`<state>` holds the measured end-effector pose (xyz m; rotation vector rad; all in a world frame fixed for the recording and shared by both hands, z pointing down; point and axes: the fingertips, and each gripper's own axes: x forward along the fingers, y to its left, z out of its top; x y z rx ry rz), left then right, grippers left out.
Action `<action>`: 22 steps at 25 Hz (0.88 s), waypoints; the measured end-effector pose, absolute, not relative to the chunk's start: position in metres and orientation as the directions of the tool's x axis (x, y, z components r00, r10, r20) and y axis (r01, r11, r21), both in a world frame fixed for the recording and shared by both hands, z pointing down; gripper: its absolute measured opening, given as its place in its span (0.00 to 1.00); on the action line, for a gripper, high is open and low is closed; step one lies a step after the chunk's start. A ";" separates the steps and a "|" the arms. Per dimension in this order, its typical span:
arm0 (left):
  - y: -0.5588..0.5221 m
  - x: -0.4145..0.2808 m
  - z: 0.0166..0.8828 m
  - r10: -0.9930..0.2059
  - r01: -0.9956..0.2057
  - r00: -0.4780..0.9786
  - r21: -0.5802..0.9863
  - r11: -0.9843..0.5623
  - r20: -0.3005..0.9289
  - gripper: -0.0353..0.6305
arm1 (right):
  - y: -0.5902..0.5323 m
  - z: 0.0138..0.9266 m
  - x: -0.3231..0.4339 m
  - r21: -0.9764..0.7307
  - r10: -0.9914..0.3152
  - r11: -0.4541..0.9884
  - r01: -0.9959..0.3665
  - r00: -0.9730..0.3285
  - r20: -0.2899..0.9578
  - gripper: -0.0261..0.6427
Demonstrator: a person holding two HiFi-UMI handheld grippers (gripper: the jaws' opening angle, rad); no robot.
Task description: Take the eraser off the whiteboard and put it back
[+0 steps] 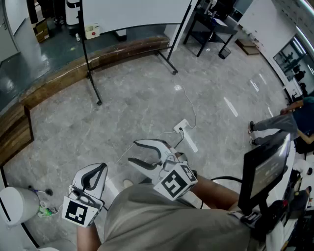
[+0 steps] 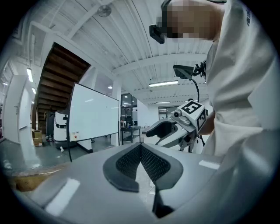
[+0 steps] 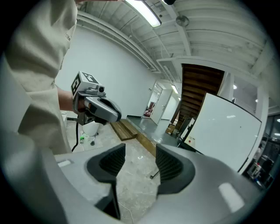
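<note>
Head view: both grippers are low in frame, close to the person's torso and well away from the whiteboard point(image 1: 132, 12) at top centre. The left gripper point(image 1: 98, 169) is at lower left, the right gripper point(image 1: 135, 152) just right of it near centre. Both point up-frame across the floor point(image 1: 137, 98).

Left gripper view: the fingers point(image 2: 127, 162) are pressed together, pads meeting along a centre line with nothing between them. The right gripper shows at right of centre, beside the person's pale shirt.

Right gripper view: the fingers point(image 3: 168, 164) are spread wide, with only bare floor showing in the gap. Nothing is held. The left gripper shows at left of frame.

The eraser point(image 1: 92, 32) reads as the small white block with a red spot at the whiteboard's lower left corner, by the left stand leg. I can't tell whether it sits on the board face or on the frame. It is on the board side and touched by neither gripper. The same block shows in both gripper views at the board's lower corner.

The whiteboard stands on black legs on the grey stone floor, just in front of a curved wooden step point(image 1: 73, 73) that runs from upper centre to the left edge.

A white power strip point(image 1: 181, 126) with a cable lies on the floor just above the right gripper. A white bin point(image 1: 17, 206) sits at the lower left edge. A dark screen point(image 1: 265, 169) on a stand is at right, with a seated person point(image 1: 279, 122) at the right edge beyond it.
</note>
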<state>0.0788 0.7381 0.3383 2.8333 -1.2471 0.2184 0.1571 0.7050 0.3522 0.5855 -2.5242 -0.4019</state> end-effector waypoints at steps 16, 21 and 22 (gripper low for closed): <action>0.732 0.024 0.331 -0.802 -0.810 0.574 -0.029 -0.586 0.166 0.06 | 0.700 0.351 0.140 0.336 -0.430 0.891 -0.306 -0.807 0.405 0.35; 0.739 0.014 0.343 -0.809 -0.820 0.562 -0.011 -0.572 0.172 0.06 | 0.704 0.358 0.135 0.343 -0.427 0.892 -0.295 -0.798 0.425 0.12; 0.740 0.013 0.346 -0.810 -0.822 0.561 -0.001 -0.569 0.172 0.06 | 0.704 0.360 0.134 0.339 -0.424 0.894 -0.294 -0.799 0.426 0.09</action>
